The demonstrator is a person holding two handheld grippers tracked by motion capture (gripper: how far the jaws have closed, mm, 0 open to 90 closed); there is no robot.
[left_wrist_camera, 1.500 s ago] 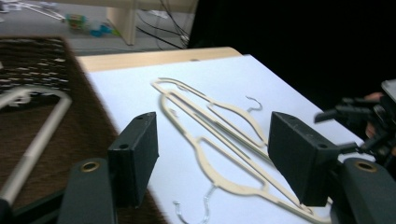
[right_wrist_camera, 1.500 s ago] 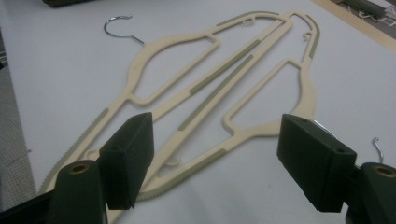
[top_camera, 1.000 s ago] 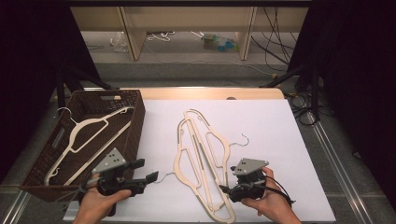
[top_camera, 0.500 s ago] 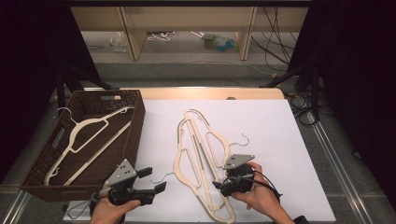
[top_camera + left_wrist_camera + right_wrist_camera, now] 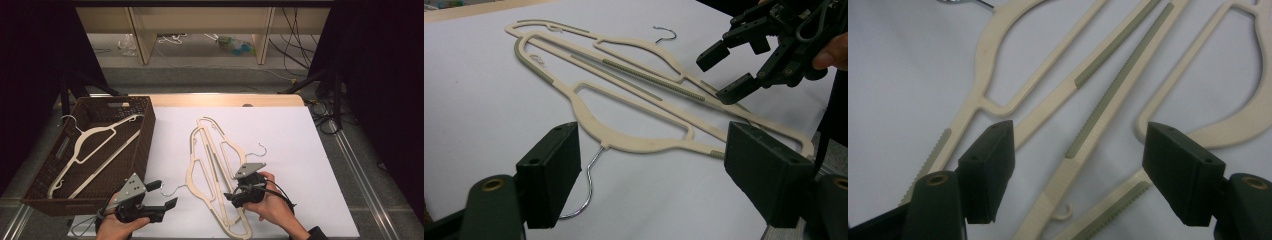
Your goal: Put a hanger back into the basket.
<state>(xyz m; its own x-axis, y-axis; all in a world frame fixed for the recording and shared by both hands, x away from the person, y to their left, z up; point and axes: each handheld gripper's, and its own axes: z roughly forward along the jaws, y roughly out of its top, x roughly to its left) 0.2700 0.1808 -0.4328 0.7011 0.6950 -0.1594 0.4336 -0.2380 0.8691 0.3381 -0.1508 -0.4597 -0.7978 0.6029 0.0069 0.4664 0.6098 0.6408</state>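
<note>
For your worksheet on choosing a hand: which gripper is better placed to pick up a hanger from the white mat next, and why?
Probably the right. The right gripper hovers, jaws open, directly over the two cream hangers. The left gripper, also open, sits off to the side near the basket, closest to a metal hook.

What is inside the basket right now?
One cream hanger lies slantwise in the brown basket, its hook near the far left corner. The near wall hides the floor closest to the left tongs, so anything there cannot be seen.
</note>
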